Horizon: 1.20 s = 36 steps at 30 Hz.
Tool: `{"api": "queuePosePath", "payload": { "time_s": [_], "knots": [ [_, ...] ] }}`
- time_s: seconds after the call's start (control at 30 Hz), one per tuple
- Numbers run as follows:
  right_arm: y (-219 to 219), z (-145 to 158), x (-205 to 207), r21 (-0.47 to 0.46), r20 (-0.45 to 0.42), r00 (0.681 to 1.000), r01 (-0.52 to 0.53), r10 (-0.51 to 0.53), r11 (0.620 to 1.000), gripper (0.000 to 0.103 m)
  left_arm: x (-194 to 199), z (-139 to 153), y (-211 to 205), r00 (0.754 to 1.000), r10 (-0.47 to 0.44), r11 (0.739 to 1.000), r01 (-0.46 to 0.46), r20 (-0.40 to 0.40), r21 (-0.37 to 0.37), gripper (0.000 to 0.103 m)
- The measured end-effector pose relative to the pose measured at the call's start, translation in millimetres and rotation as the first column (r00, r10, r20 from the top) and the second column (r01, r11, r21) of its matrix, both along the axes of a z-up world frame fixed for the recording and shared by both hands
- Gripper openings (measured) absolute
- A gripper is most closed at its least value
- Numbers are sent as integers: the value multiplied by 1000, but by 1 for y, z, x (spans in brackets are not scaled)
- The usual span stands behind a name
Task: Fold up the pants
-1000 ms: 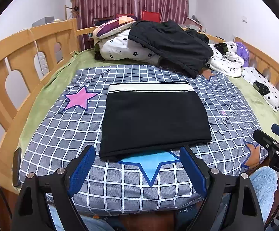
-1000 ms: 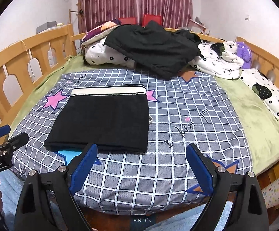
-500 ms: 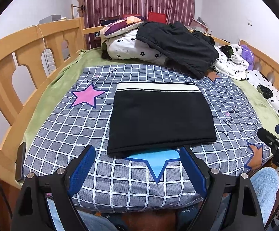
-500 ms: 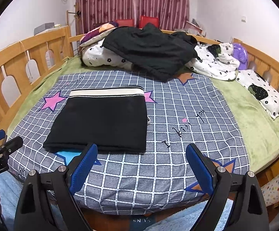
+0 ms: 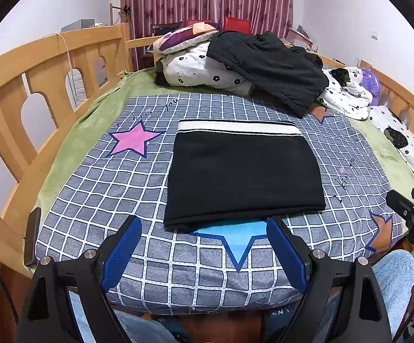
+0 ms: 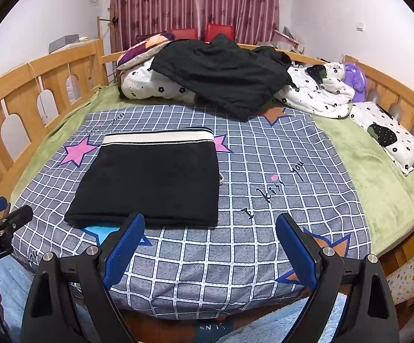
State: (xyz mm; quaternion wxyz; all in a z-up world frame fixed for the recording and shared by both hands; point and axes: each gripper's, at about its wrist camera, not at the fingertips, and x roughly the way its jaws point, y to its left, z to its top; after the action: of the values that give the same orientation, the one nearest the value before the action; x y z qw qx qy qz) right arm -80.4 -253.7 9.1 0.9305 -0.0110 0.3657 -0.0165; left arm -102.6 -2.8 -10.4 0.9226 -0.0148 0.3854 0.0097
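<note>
Pants (image 5: 242,171), black with a cream waistband at the far edge, lie folded into a flat rectangle on a grey checked blanket (image 5: 115,188) printed with stars. The blanket covers the near half of a wooden-railed bed (image 5: 12,65). A pink star sits just left of the waistband, and a blue star (image 5: 235,234) peeks out from under the near edge of the fold.

The left gripper (image 5: 204,245) hovers above the near edge of the blanket, its 2 blue-padded fingers spread wide and grasping nothing. The right gripper (image 6: 210,243) hovers to the right of it, also spread wide and empty, apart from the fabric.

Behind the pants, a heap of dark clothing (image 6: 224,74) drapes over floral bedding (image 6: 149,85) in front of maroon curtains (image 6: 195,3).
</note>
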Motion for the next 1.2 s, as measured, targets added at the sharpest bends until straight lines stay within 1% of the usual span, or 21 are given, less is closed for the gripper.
{"api": "queuePosePath", "payload": {
  "time_s": [1.2],
  "knots": [
    [6, 4, -1, -6, 4, 1000, 20, -20, 1000, 92, 1, 4, 7, 1000, 9, 1000, -9, 7, 5, 89]
  ]
}}
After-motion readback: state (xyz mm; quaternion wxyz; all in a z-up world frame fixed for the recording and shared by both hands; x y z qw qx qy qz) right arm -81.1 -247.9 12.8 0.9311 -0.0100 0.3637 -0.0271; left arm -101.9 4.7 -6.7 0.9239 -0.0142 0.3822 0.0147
